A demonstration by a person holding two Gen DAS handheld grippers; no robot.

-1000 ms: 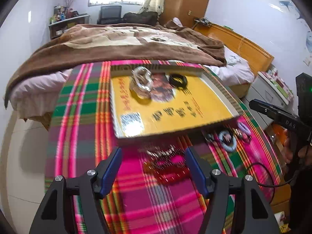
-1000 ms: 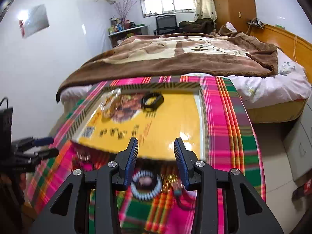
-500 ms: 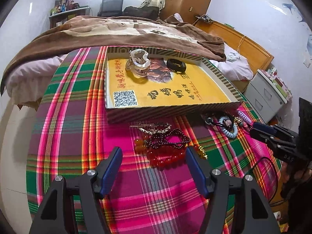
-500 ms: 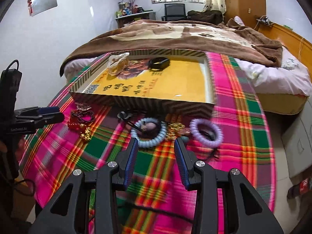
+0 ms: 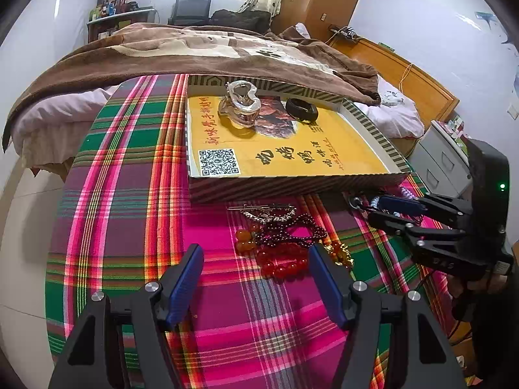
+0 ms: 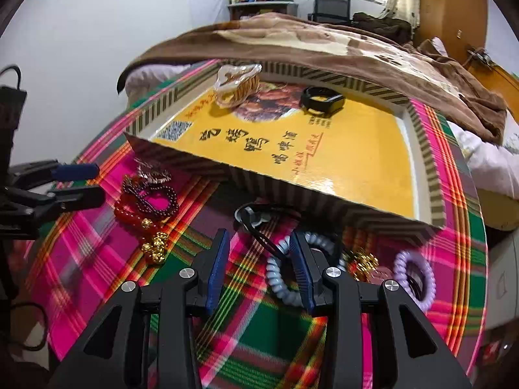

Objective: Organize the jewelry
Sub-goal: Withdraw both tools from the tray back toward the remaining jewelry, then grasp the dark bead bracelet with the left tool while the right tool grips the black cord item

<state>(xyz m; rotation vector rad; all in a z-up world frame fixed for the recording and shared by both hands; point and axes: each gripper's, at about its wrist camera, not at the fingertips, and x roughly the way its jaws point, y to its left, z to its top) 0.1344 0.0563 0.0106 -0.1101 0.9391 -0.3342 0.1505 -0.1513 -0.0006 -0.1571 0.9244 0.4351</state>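
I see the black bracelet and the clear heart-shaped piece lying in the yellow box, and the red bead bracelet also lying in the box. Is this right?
Not quite. The red bead bracelet lies on the plaid cloth in front of the yellow box, not in it, as the left wrist view shows. The black bracelet and the clear heart-shaped piece are in the box.

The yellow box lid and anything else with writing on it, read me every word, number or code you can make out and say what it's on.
"DAS": white letters on the right claw body, seen from the left wrist.
Large black Chinese characters on the yellow box lid: upside down, not readable with confidence.
Red vertical characters on the lid's left edge: too small.
QR code on the lid: no readable text.
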